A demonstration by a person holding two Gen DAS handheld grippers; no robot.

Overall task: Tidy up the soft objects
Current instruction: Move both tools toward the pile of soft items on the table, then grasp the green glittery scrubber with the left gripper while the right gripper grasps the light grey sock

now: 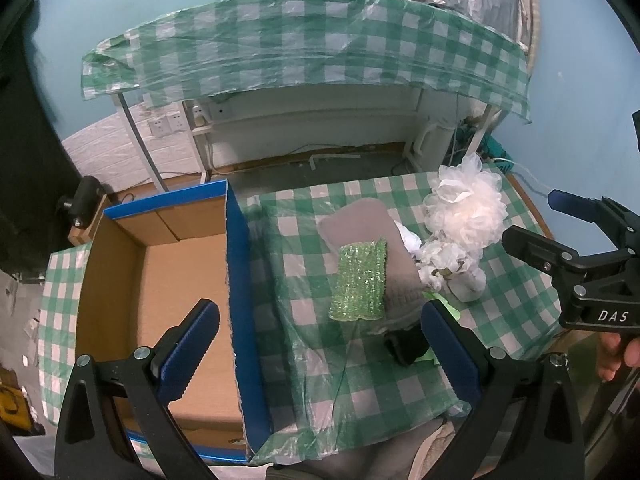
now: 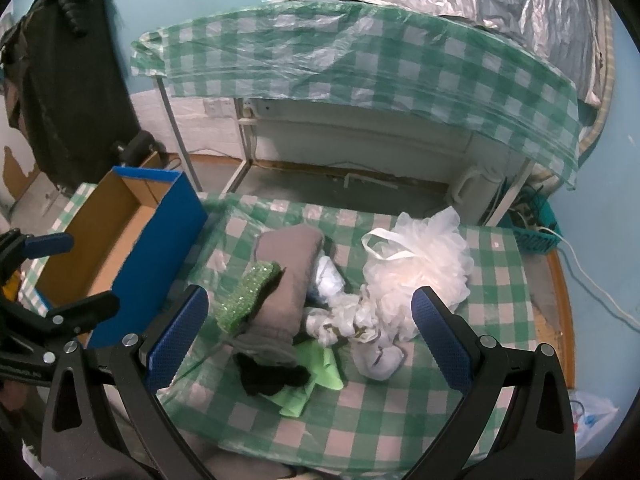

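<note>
From the left wrist, the left gripper [image 1: 320, 344] hangs wide and empty, one finger over the open cardboard box [image 1: 160, 280], the other by the pile, which I judge lets it carry things across. The box sits against the soft things on the bench [image 1: 360, 380], a short trip, with nothing visible inside. One glittery green sponge [image 1: 360, 284] lies on one grey cloth [image 1: 372, 224]; one white bath pouf [image 1: 468, 212] sits beyond. The right gripper [image 1: 556, 220] waits at the side with a gap between its fingers. Over to the right wrist: the right gripper [image 2: 310, 332] is spread wide, holding nothing, straddling the heap. Counted here: one pouf [image 2: 420, 268], one sponge [image 2: 248, 292], one grey cloth [image 2: 288, 280], one black piece [image 2: 272, 376], one light-green cloth [image 2: 316, 376], one small white item [image 2: 378, 360], plus crumpled white bits I cannot separate.
</note>
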